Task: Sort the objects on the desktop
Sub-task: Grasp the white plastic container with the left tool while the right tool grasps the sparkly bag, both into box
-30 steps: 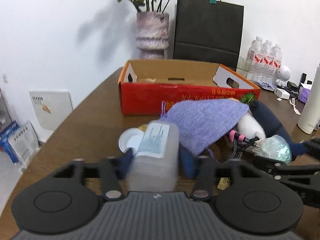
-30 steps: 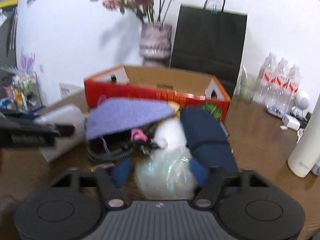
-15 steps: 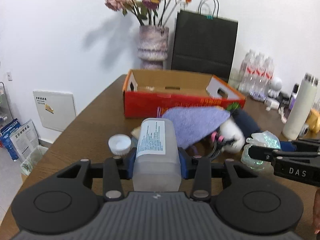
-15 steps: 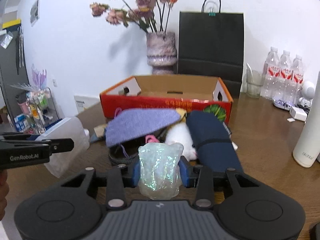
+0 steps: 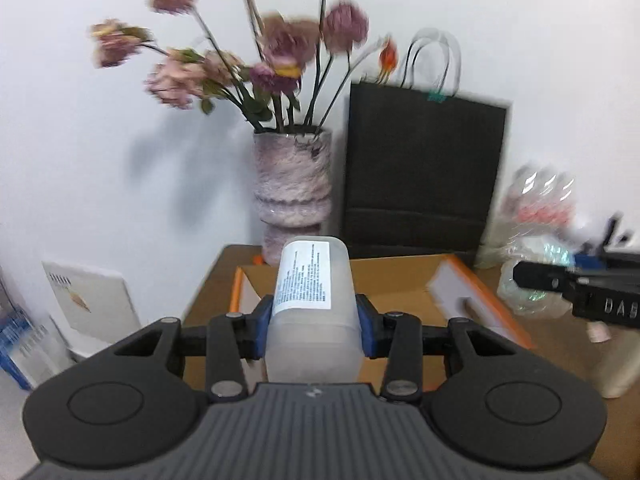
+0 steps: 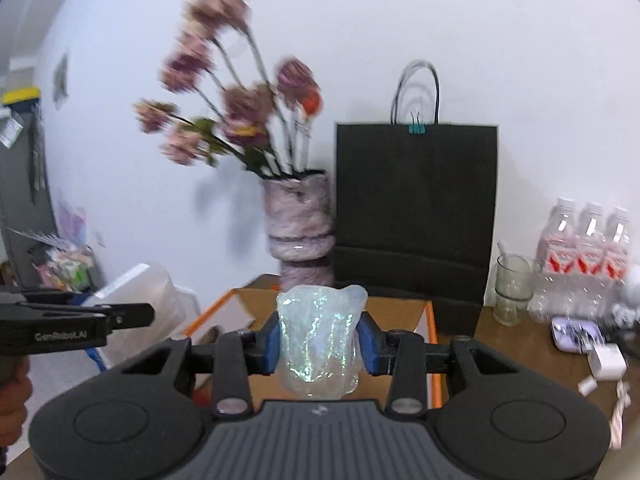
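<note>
- Left gripper [image 5: 314, 326]: blue pads clamped on a translucent labelled plastic bottle [image 5: 312, 312], held above the open cardboard box [image 5: 400, 280].
- Right gripper [image 6: 319, 344], at 3 o'clock: jaws just closed on an iridescent crumpled wrapper [image 6: 318, 340].
- 12 o'clock, beyond: flower vase [image 5: 294, 188], black paper bag [image 5: 424, 168].

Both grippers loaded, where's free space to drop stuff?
The cardboard box interior, in front of the vase and black bag, looks bare where visible. Right of the box, bare table before the glass. Farther right is crowded: water bottles, chargers.
</note>
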